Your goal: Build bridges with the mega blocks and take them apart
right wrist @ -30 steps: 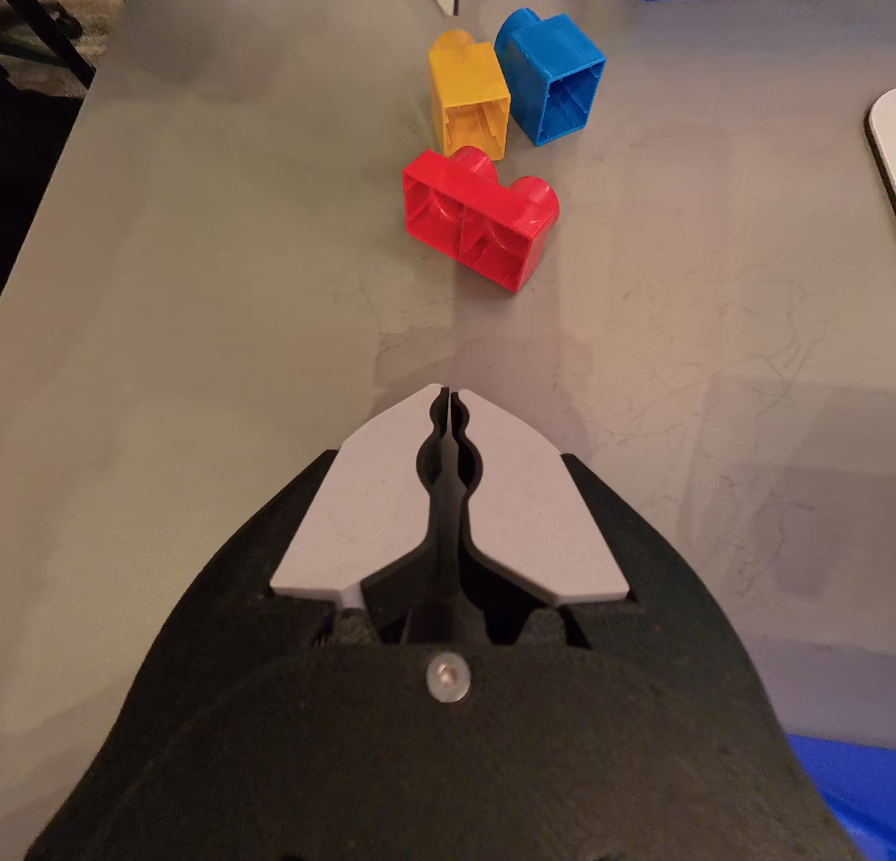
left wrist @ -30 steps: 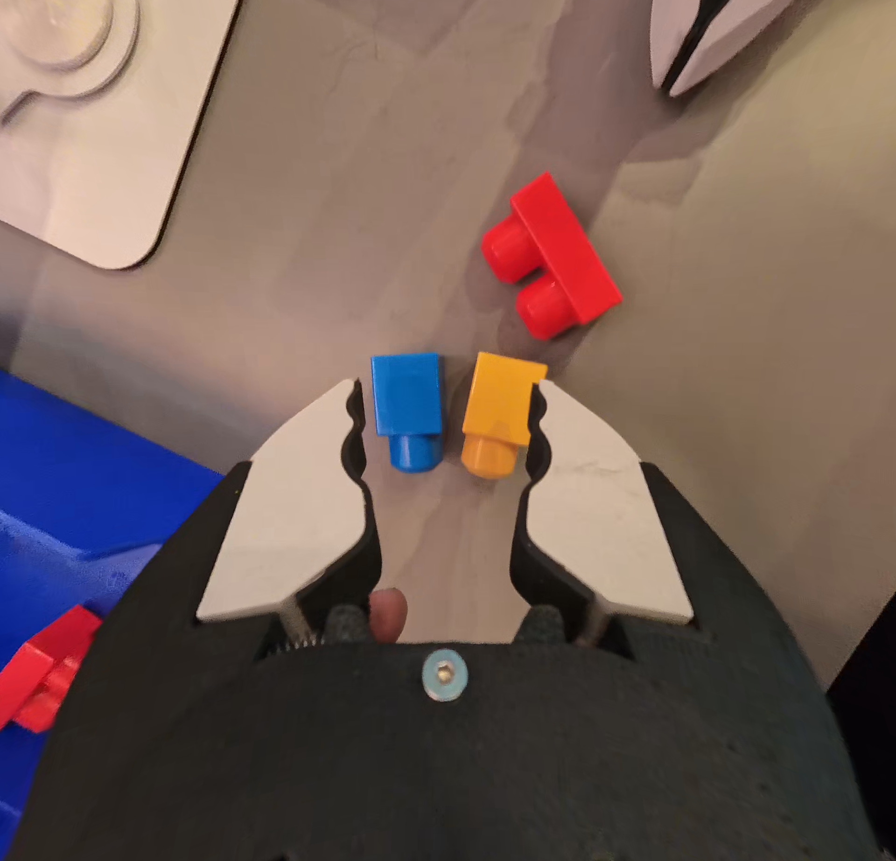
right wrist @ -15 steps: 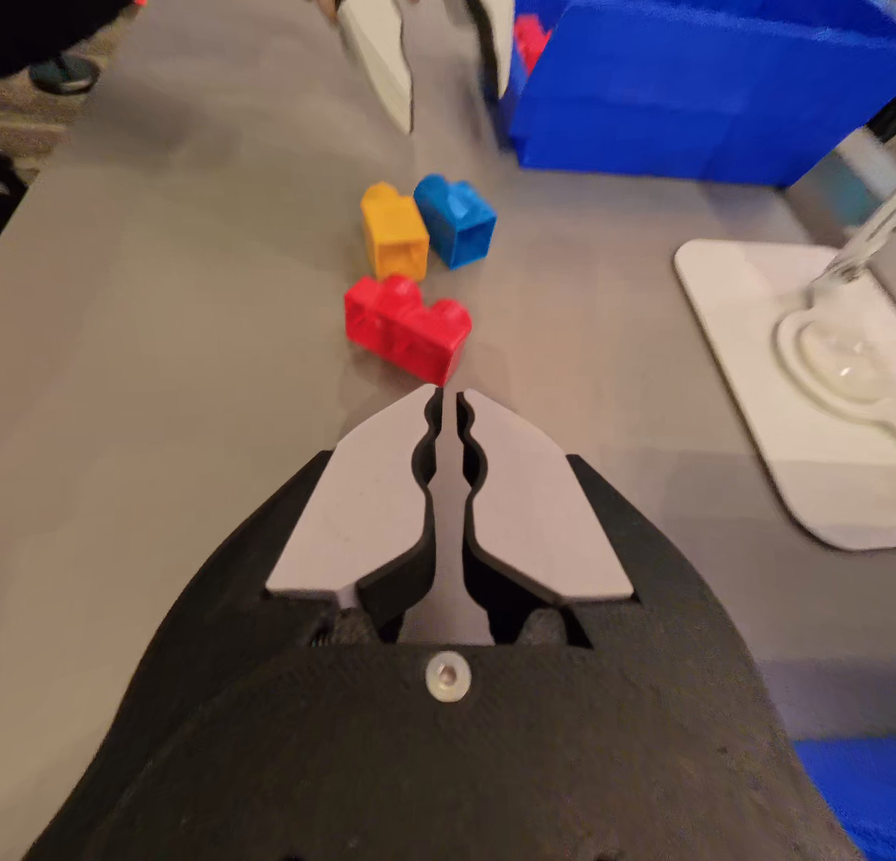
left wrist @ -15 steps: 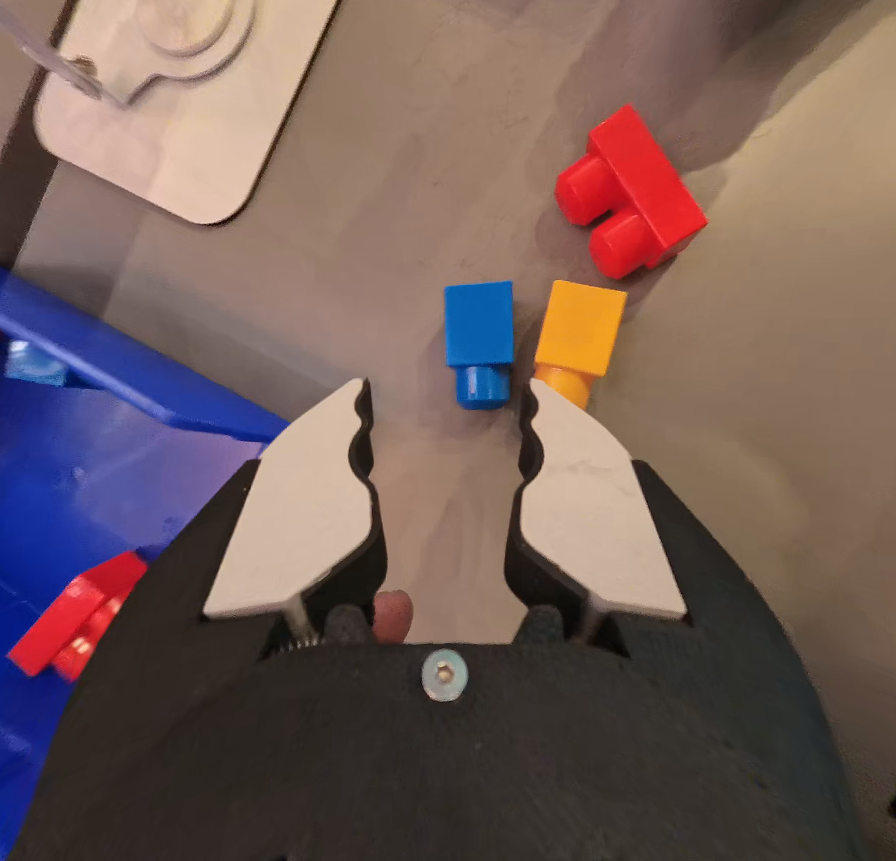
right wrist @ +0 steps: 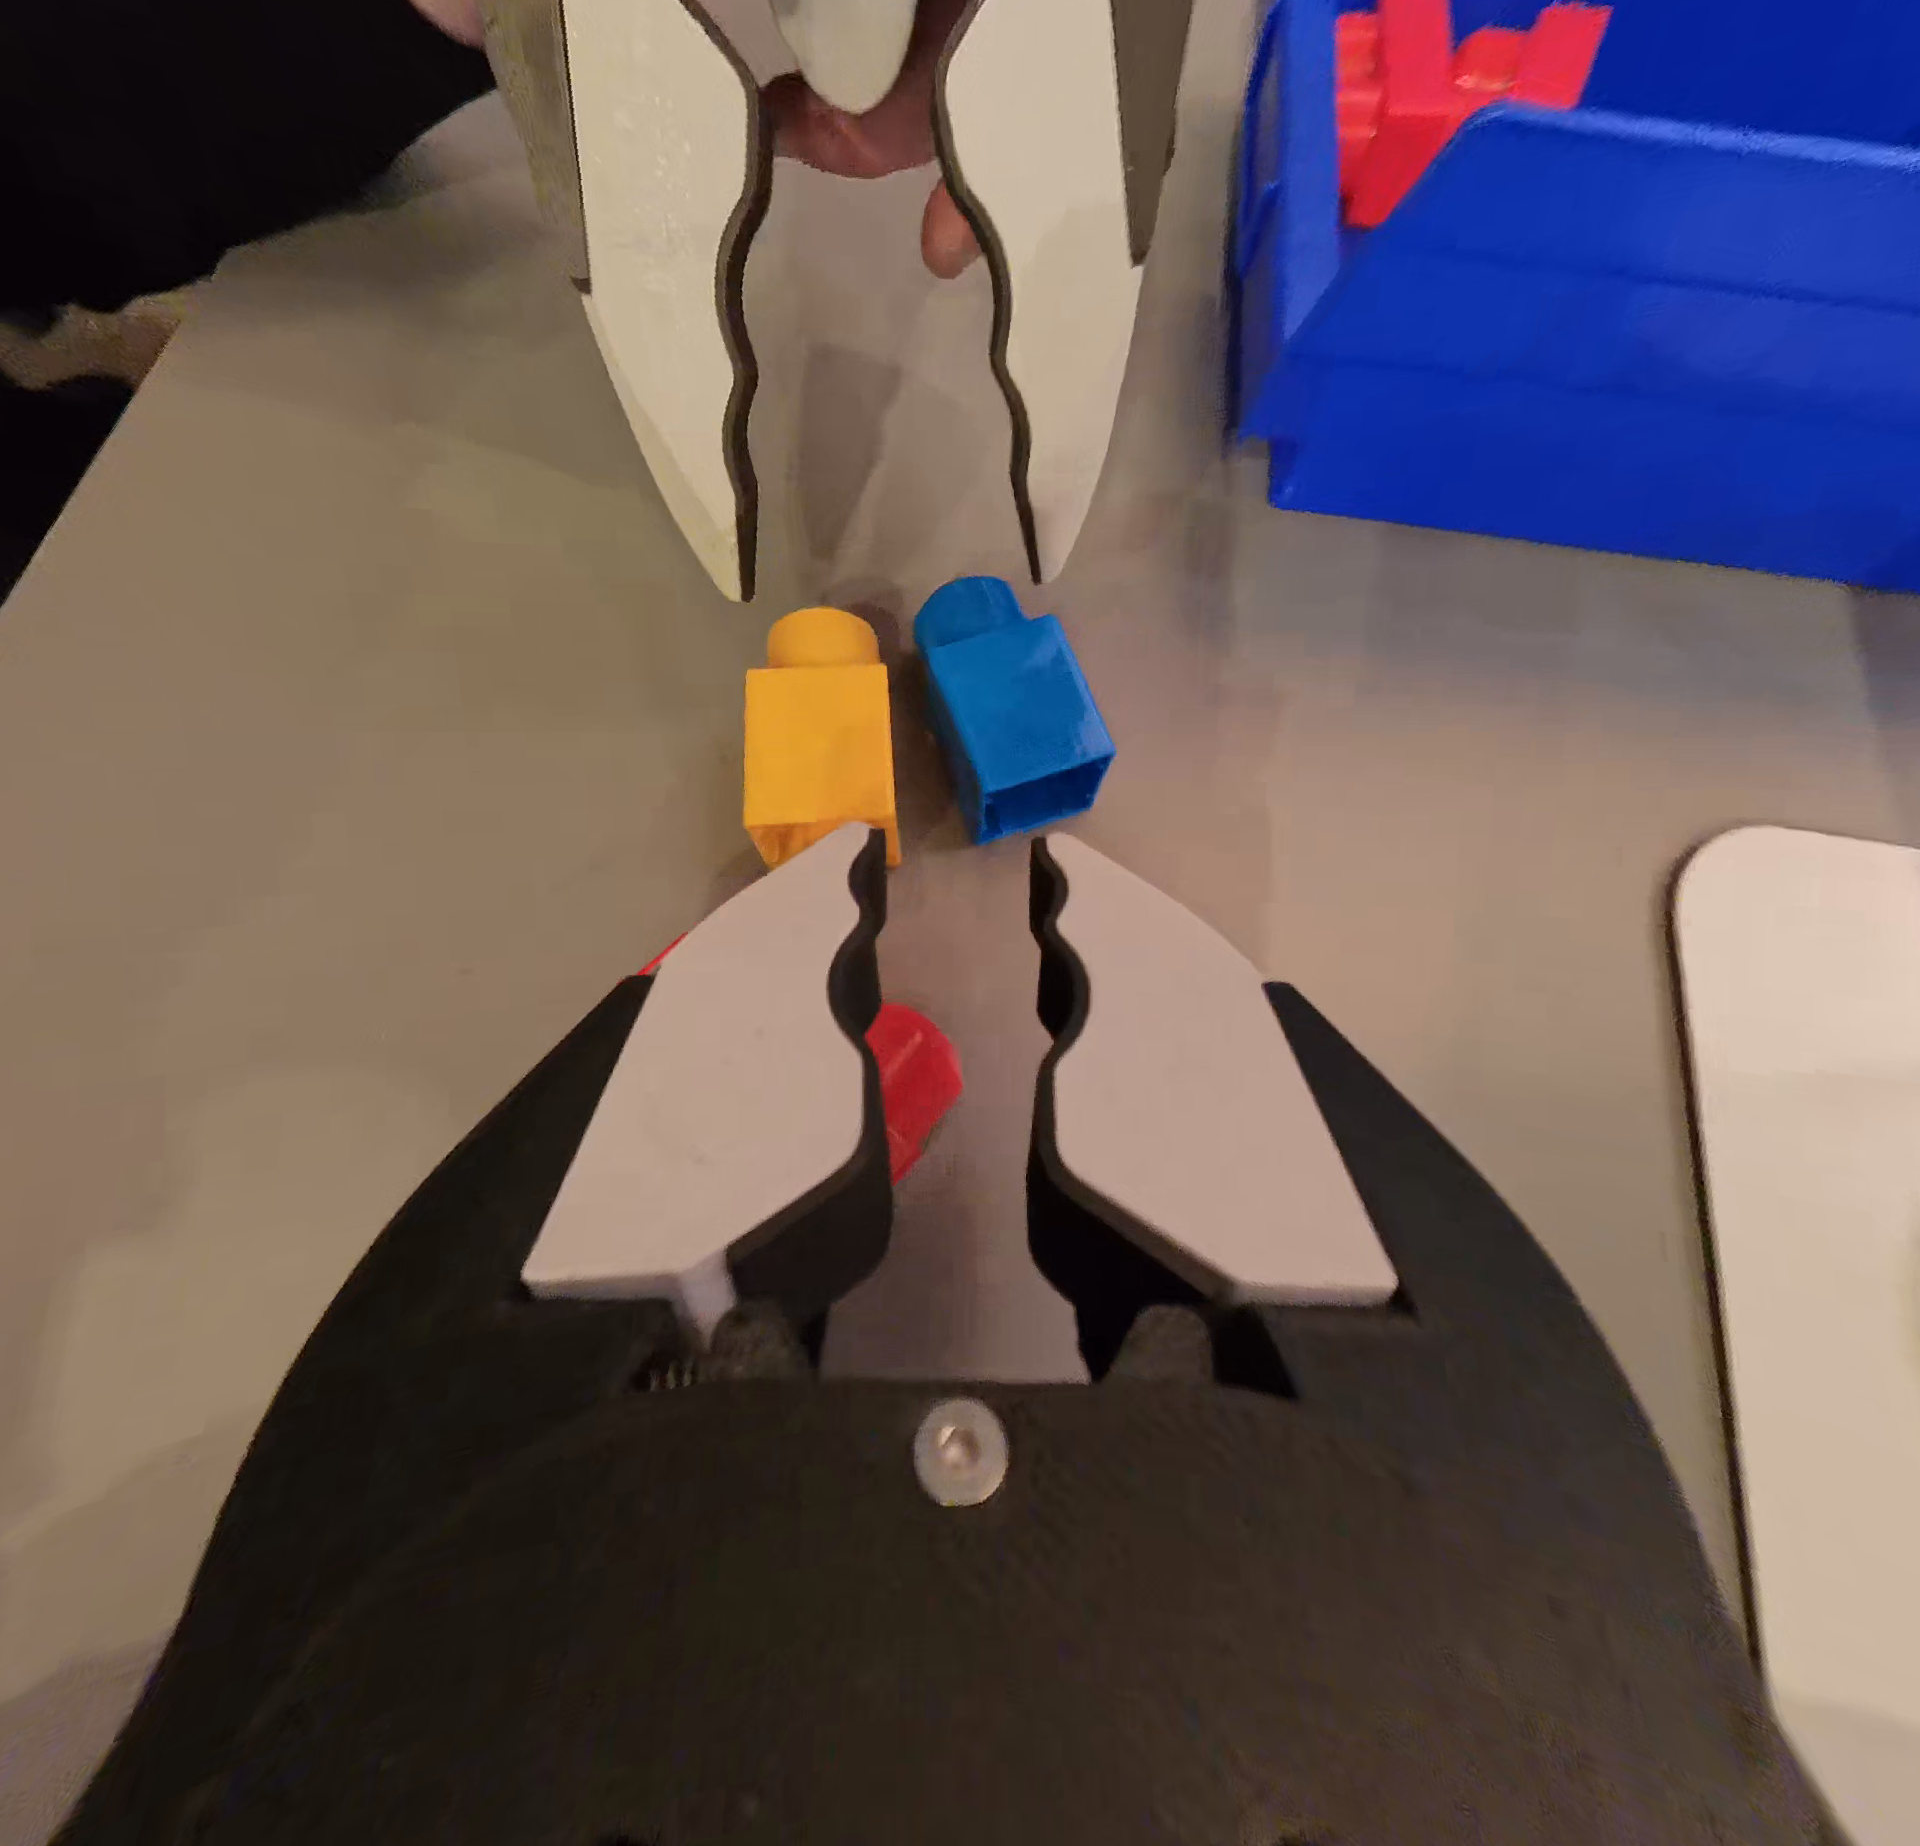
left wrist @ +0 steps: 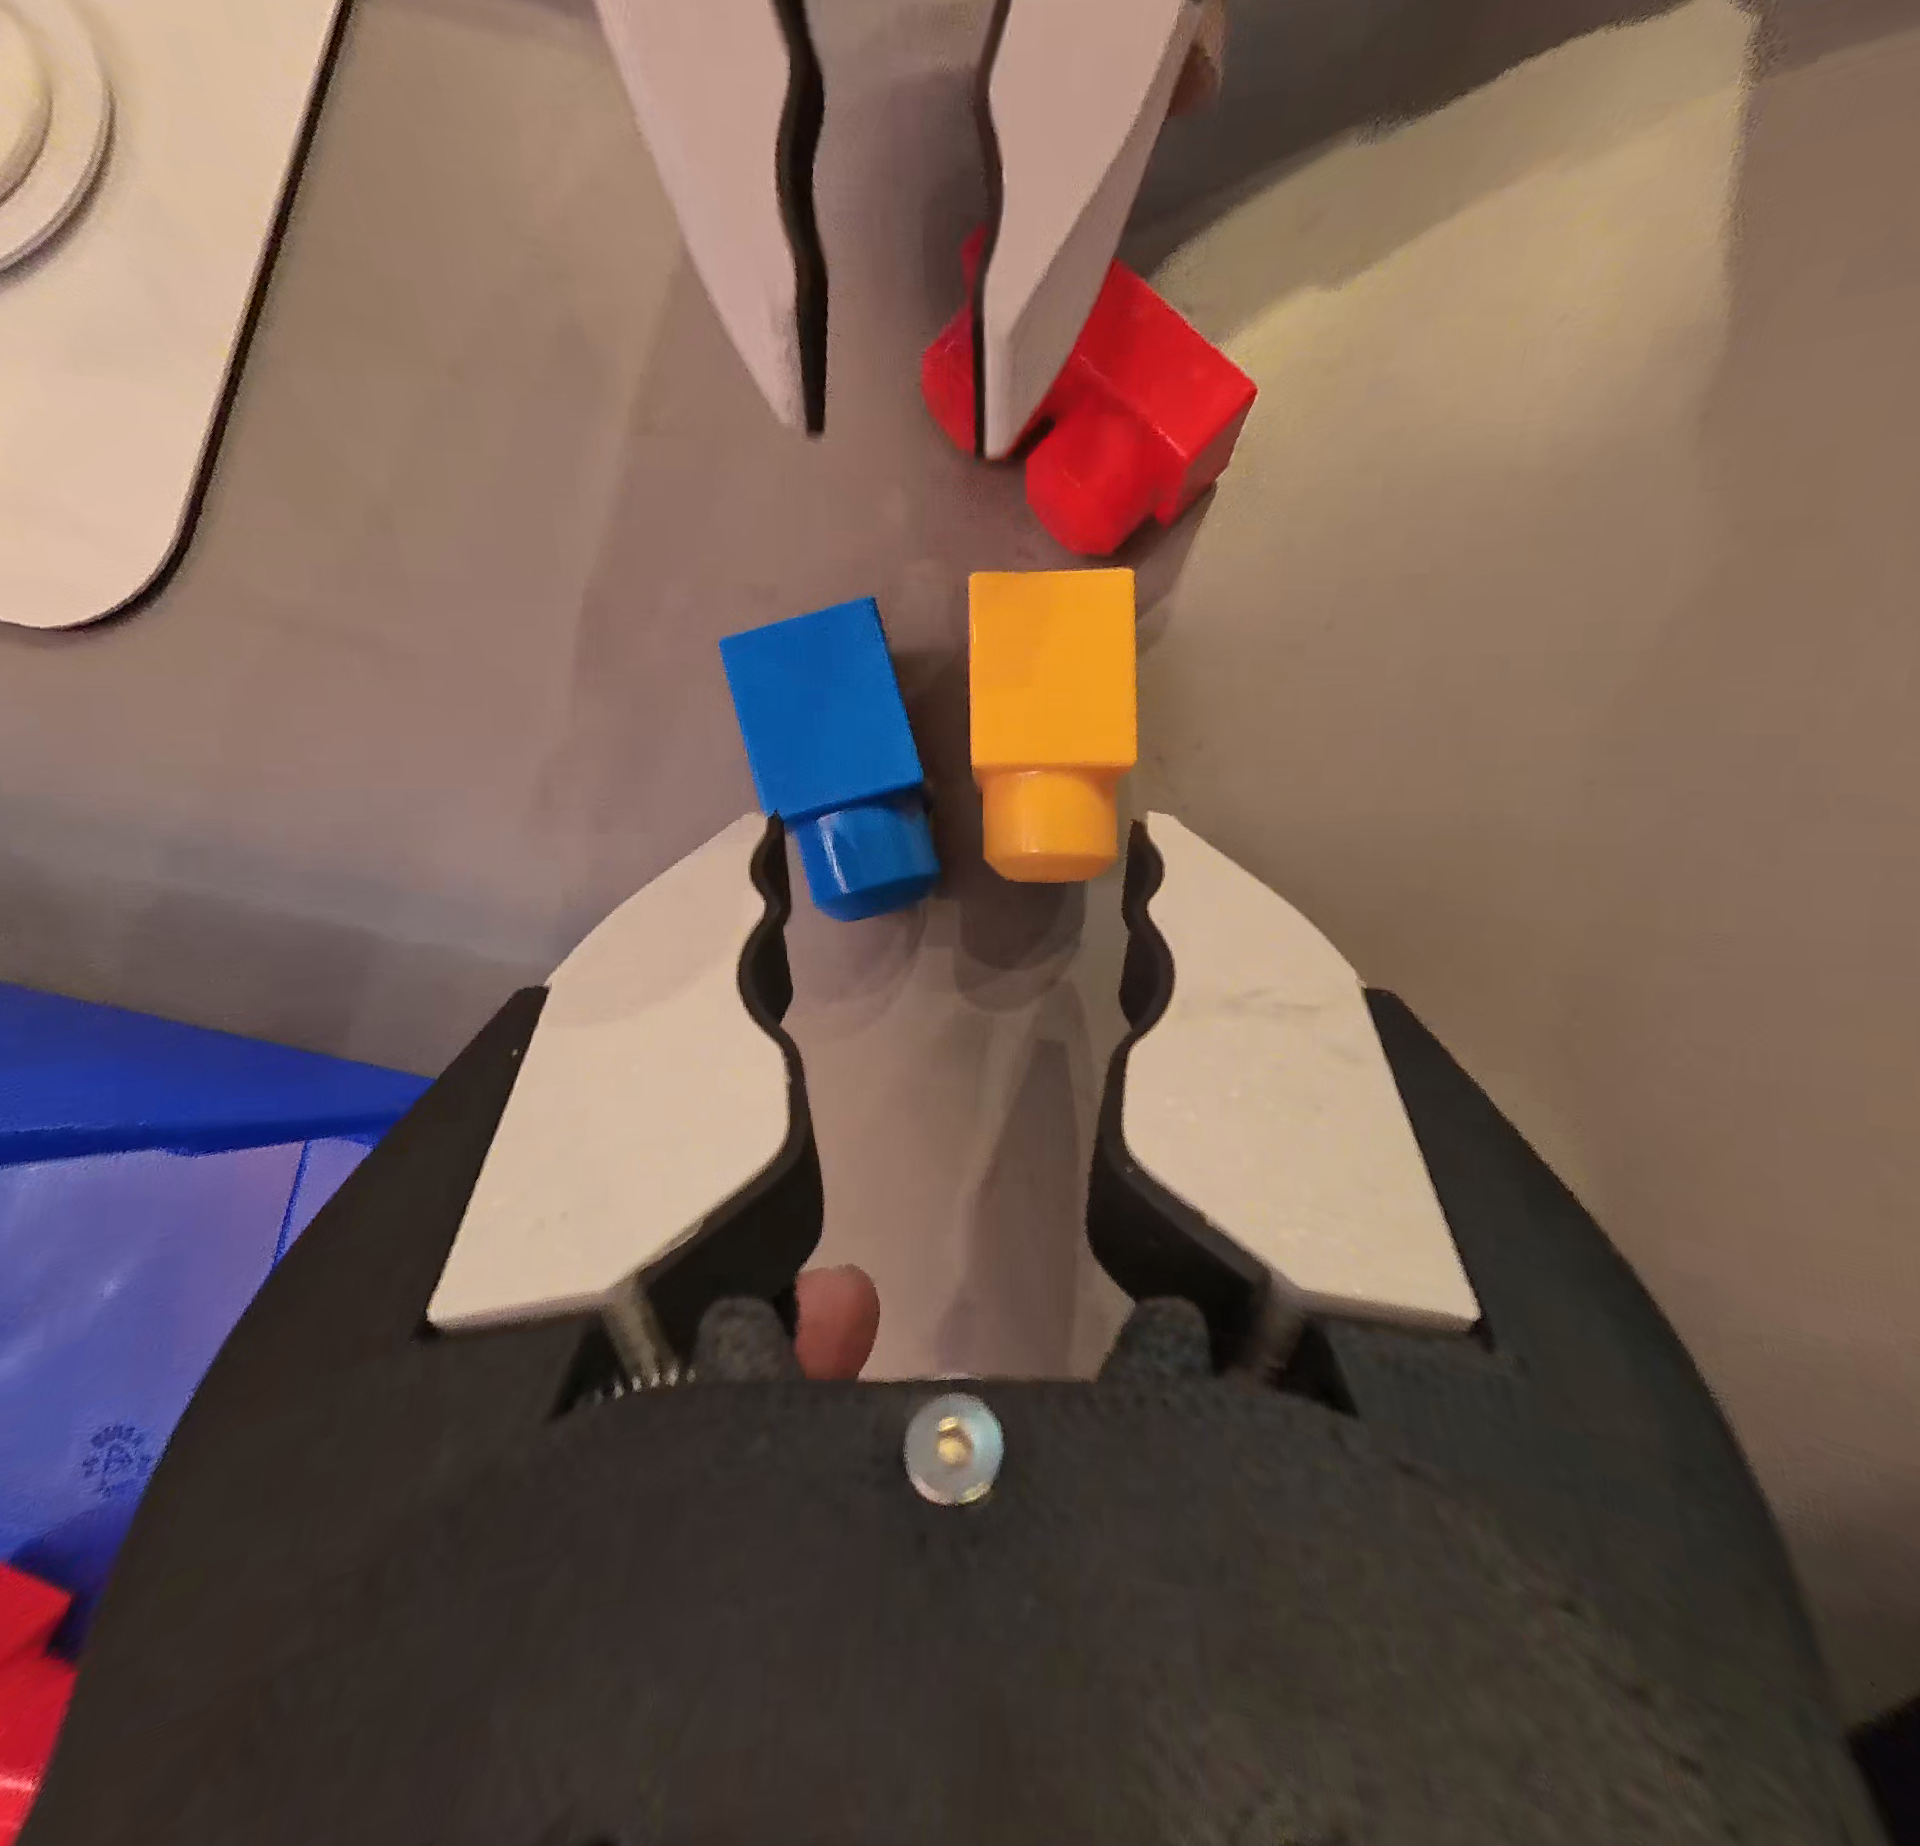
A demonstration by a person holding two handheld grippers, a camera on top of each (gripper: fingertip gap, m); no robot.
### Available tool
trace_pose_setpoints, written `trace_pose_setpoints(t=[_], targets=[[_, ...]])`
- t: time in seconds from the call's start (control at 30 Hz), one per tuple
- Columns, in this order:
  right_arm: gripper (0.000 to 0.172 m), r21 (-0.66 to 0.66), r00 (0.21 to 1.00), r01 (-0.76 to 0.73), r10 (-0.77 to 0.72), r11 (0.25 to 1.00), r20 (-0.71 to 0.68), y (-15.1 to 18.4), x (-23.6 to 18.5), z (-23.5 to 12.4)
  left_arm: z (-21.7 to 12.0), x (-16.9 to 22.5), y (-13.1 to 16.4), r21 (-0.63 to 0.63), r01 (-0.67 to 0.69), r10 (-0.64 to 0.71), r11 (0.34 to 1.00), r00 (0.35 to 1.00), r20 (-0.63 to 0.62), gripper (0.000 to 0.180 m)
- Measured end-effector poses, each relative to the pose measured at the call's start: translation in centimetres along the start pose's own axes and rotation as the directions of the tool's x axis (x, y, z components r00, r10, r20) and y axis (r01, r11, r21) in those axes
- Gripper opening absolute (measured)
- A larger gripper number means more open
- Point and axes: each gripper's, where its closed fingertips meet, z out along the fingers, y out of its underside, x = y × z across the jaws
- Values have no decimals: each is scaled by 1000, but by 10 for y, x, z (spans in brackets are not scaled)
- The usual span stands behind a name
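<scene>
A blue one-stud block [left wrist: 821, 716] and a yellow one-stud block [left wrist: 1049, 674] lie on their sides, side by side on the grey table [left wrist: 1455, 757]. My left gripper [left wrist: 951, 830] is open, its tips flanking their studs without pressing on them. A red two-stud block [left wrist: 1132, 414] lies beyond them. My right gripper [left wrist: 896, 435] faces the left one, partly open and empty, one finger over the red block. In the right wrist view my right gripper [right wrist: 951, 840] is above the red block [right wrist: 909, 1079], the yellow [right wrist: 819, 747] and blue [right wrist: 1013, 726] blocks lie ahead, and the left gripper [right wrist: 891, 583] is beyond.
A blue bin [right wrist: 1610, 362] with red blocks [right wrist: 1444, 71] stands to the right in the right wrist view, and at lower left in the left wrist view [left wrist: 156, 1173]. A white board [left wrist: 125, 290] lies on the table beside the blocks. Spacing between my two grippers at the tips: around 7 cm. Between my right fingertips and the red two-stud block [left wrist: 1132, 414] there is roughly 4 cm.
My right gripper was shut on nothing; it has moved forward over the red block and opened part way. My left gripper drew back, then came up to the blue and yellow blocks again.
</scene>
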Motion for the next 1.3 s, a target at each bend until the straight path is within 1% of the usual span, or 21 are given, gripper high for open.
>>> trace_pose_setpoints(t=[0.13, 0.2, 0.3, 0.37, 0.43, 0.6, 0.7, 0.8, 0.9, 1.03, 1.1, 1.17, 1.3], targets=[[27, -94, 996, 19, -10, 995, 94, 9, -5, 15, 5, -1, -4, 9, 5, -5, 1000, 1000, 10, 68], [29, -108, 995, 23, -12, 994, 100, 9, -3, 18, 10, -2, -6, -1, 9, -9, 1000, 1000, 15, 73], [30, -144, 994, 20, -3, 989, 112, 10, 0, 20, 18, -5, -1, -57, 7, -5, 998, 999, 38, 80], [30, -186, 995, 42, -24, 982, 98, 14, 4, 19, 21, -5, -1, -67, 17, -15, 998, 999, 35, 85], [29, -186, 994, 52, -34, 981, 99, 13, 8, 17, 22, -5, -2, -65, 25, -22, 998, 999, 38, 86], [27, -165, 987, 87, -62, 982, 147, 10, 5, 22, 30, -6, -3, -91, 31, -26, 995, 998, 53, 86], [28, -205, 989, 118, -95, 972, 117, 12, 14, 21, 37, -6, -1, -125, 31, -24, 992, 998, 56, 84], [27, -169, 985, 110, -85, 979, 148, 7, 13, 22, 40, -8, 1, -141, 42, -34, 989, 998, 59, 81], [25, -220, 981, 146, -113, 964, 156, 17, 13, 25, 41, -8, 0, -133, 55, -47, 990, 997, 60, 76], [22, -202, 975, 171, -137, 964, 175, 18, 14, 24, 42, -10, -2, -130, 66, -57, 989, 996, 66, 74], [23, -218, 973, 163, -121, 962, 195, 24, 14, 21, 42, -11, -2, -127, 71, -62, 989, 996, 71, 74], [22, -204, 969, 170, -127, 964, 211, 25, 13, 20, 42, -13, -1, -124, 85, -76, 989, 994, 77, 74], [17, -187, 962, 191, -146, 964, 231, 27, 8, 28, 41, -14, -1, -108, 107, -100, 988, 993, 70, 74]])
